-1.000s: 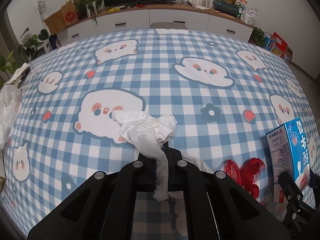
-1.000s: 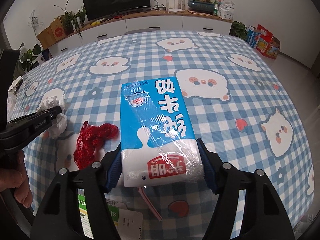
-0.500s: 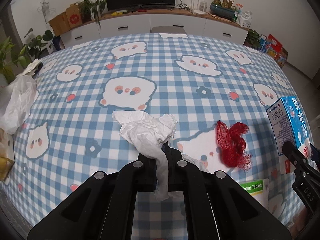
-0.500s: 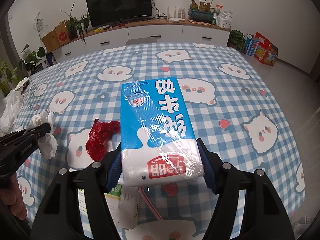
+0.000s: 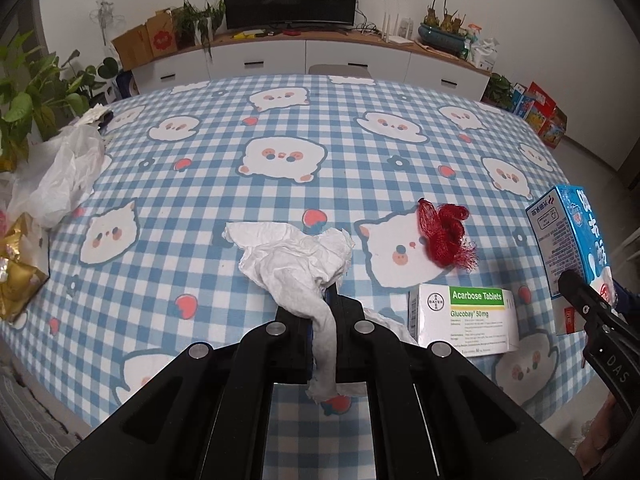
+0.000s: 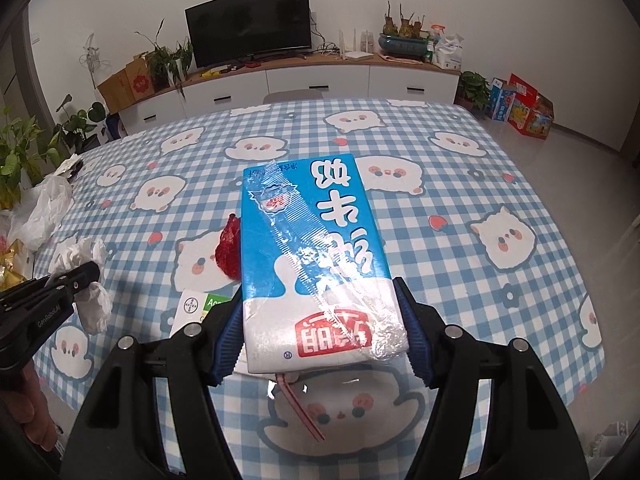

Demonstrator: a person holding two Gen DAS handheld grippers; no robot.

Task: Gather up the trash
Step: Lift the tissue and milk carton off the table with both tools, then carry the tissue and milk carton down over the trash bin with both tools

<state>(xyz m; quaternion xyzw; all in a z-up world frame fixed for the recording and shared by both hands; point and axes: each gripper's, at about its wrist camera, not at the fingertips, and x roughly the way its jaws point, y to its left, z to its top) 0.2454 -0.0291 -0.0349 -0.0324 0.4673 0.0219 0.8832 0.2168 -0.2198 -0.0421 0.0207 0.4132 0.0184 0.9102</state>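
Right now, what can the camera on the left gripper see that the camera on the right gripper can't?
Only the left wrist view shows the tablet box's full label and the whole red mesh.

Only the right wrist view shows the milk carton's front and its pink straw.

Both show the tissue pinched in the left gripper, the right gripper clamping the carton, and the checkered tablecloth.

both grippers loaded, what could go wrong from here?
1. The crumpled tissue is pinched only by a thin twisted tail in the left gripper; it might slip out.
2. The milk carton sticks far beyond the right gripper, and its dangling straw could drop.
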